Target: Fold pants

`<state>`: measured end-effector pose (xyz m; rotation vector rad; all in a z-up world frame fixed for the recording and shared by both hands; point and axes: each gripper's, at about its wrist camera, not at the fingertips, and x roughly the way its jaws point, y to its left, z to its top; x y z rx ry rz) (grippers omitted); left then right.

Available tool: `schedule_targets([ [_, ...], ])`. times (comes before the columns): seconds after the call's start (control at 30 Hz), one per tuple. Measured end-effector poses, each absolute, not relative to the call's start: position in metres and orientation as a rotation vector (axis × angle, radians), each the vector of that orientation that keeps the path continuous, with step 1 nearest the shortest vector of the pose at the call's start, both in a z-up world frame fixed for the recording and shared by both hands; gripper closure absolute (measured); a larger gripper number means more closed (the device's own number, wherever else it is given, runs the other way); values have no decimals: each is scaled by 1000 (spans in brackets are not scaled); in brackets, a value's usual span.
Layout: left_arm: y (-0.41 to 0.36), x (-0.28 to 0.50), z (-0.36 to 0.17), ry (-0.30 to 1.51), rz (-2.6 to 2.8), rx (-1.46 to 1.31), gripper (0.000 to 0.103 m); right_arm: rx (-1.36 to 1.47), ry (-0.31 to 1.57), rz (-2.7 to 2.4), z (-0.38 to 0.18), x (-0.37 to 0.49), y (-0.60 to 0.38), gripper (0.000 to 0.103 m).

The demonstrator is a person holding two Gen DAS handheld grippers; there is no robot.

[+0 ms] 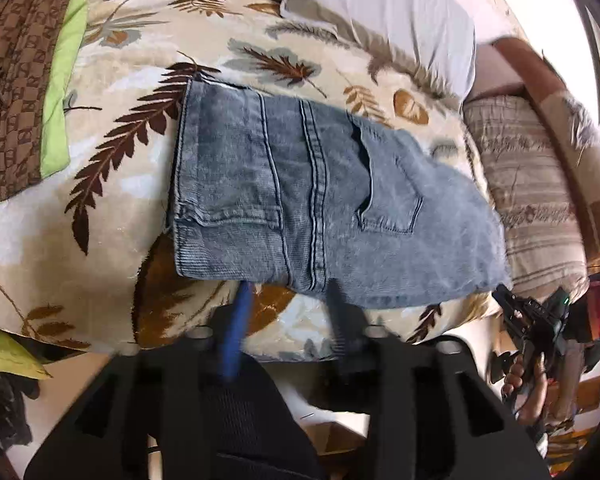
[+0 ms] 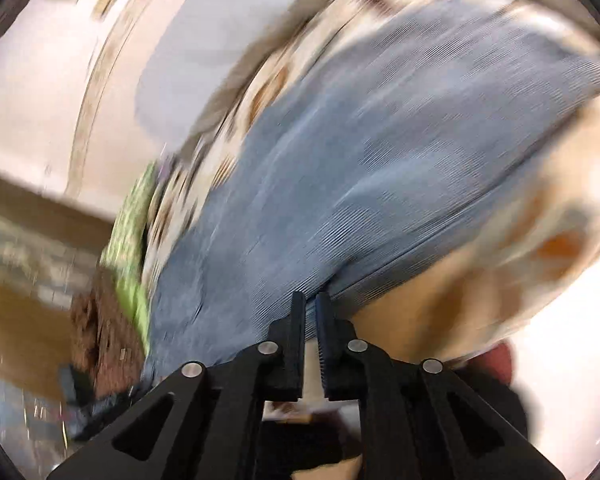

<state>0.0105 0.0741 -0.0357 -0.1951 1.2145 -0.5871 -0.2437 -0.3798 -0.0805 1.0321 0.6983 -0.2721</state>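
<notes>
Folded faded-blue denim pants (image 1: 320, 200) lie on the cream leaf-print fleece blanket (image 1: 112, 184), both tools at the near edge.

The left gripper (image 1: 288, 292) is spread wide with nothing between its fingers, hovering just short of the near fold. The right gripper (image 2: 310, 304) looks nearly closed, its tips at the denim's edge; motion blur keeps me from telling whether cloth is actually pinched. The pants appear already folded into a compact rectangle, back pockets up, so the job seems nearly finished. To finish cleanly, grip both near corners at even height, carry them over together, and press the crease flat without dragging the blanket. No brand, label or writing is readable.
</notes>
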Motion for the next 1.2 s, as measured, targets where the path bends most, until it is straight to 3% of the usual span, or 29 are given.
schedule_targets([
  [0.07, 73, 18, -39, 1230, -567, -236, 52, 1095, 632, -388, -81, -273, -420, 72],
  [0.27, 48, 36, -59, 1315, -524, -277, 52, 1239, 552, -487, -97, -299, -484, 63],
  [0.37, 38, 41, -60, 1326, -479, -262, 58, 1241, 550, -537, -100, -295, -495, 68],
  [0.4, 39, 42, -59, 1322, -470, -259, 64, 1211, 544, -547, -94, -292, -498, 75],
  [0.43, 40, 43, -55, 1314, -467, -256, 73, 1161, 536, -546, -82, -287, -499, 98],
  [0.6, 41, 44, -55, 1310, -434, -231, 74, 968, 439, -470, -27, -285, -493, 99],
  [0.87, 41, 36, -65, 1331, -386, -140, 78, 993, 614, -564, -100, -291, -500, 98],
  [0.93, 46, 32, -62, 1344, -405, -127, 78, 1019, 610, -567, -108, -296, -501, 90],
  [0.97, 49, 28, -58, 1345, -438, -117, 78, 1028, 608, -567, -107, -300, -502, 84],
  [1.13, 70, 10, -13, 1241, -595, -84, 78, 966, 544, -613, -72, -326, -509, 83],
  [1.2, 79, 19, 5, 1191, -581, -88, 70, 927, 534, -601, -56, -325, -516, 82],
])
